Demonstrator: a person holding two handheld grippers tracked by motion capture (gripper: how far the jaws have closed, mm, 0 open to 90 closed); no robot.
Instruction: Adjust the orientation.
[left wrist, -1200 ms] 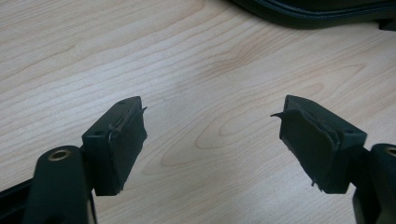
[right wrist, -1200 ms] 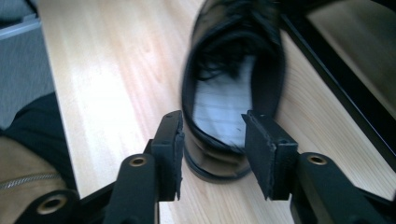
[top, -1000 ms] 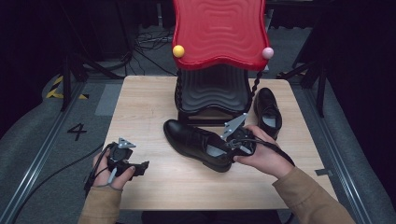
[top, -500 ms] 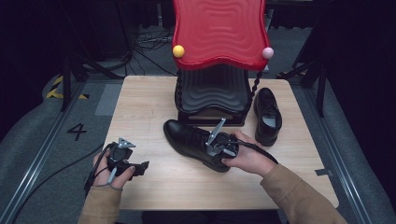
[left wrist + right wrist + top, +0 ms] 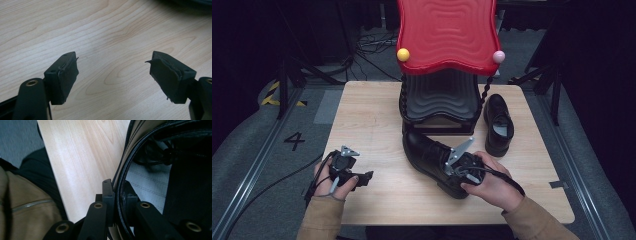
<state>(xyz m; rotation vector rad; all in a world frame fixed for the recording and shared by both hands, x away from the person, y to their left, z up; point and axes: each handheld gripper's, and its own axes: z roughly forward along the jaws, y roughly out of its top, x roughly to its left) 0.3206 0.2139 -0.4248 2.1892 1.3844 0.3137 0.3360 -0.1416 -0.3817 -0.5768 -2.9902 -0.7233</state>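
Since the earlier frame the right gripper [image 5: 452, 167] slid left onto the near shoe [image 5: 432, 157] and its jaws just closed, pinching the collar rim [image 5: 120, 195]. That shoe sits mid-table in front of the red stand [image 5: 447, 35]. Left gripper [image 5: 362, 177] rests with jaws spread over bare table [image 5: 100, 37].
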